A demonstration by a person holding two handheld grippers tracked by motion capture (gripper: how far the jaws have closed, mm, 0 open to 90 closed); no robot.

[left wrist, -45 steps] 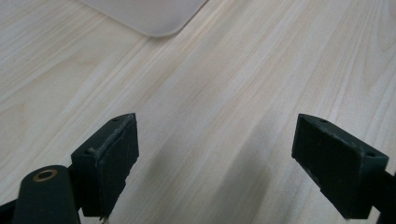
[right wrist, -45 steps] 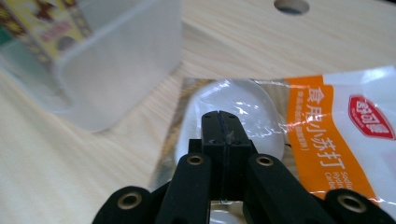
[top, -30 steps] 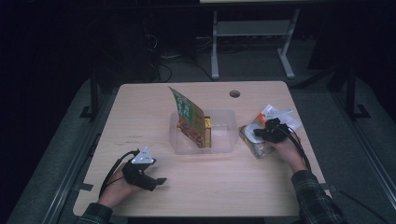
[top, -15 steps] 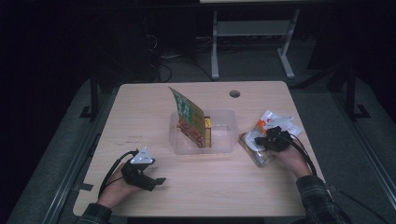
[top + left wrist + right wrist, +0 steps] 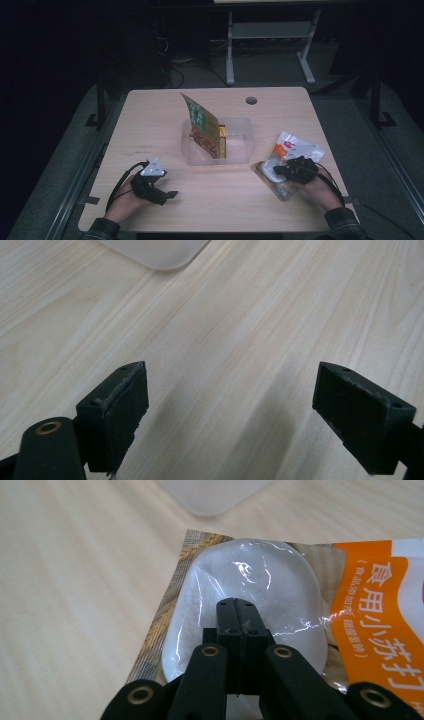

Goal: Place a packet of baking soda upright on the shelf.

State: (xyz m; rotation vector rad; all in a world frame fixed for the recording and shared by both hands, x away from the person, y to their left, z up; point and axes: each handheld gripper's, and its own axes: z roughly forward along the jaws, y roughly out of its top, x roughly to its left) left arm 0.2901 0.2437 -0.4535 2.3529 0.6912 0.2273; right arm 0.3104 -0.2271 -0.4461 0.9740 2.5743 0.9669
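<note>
A clear-film packet with a white bun (image 5: 274,184) (image 5: 250,575) lies on the table near the front right. My right gripper (image 5: 278,171) (image 5: 239,611) is over it, jaws pressed together on its film; the pinch point itself is hidden. An orange and white sachet (image 5: 296,146) (image 5: 385,605) lies against the bun packet's far side. My left gripper (image 5: 168,196) (image 5: 240,410) rests at the front left, jaws wide open over bare wood with nothing between them.
A clear plastic tub (image 5: 242,150) (image 5: 155,250) (image 5: 215,495) stands mid-table with a green food packet (image 5: 200,122) leaning upright in it. A cable hole (image 5: 251,100) sits near the table's far edge. A metal stand (image 5: 270,35) is on the floor beyond.
My right gripper has moved toward the table's front edge, and the bun packet and orange sachet have come along with it. The left gripper has kept still.
</note>
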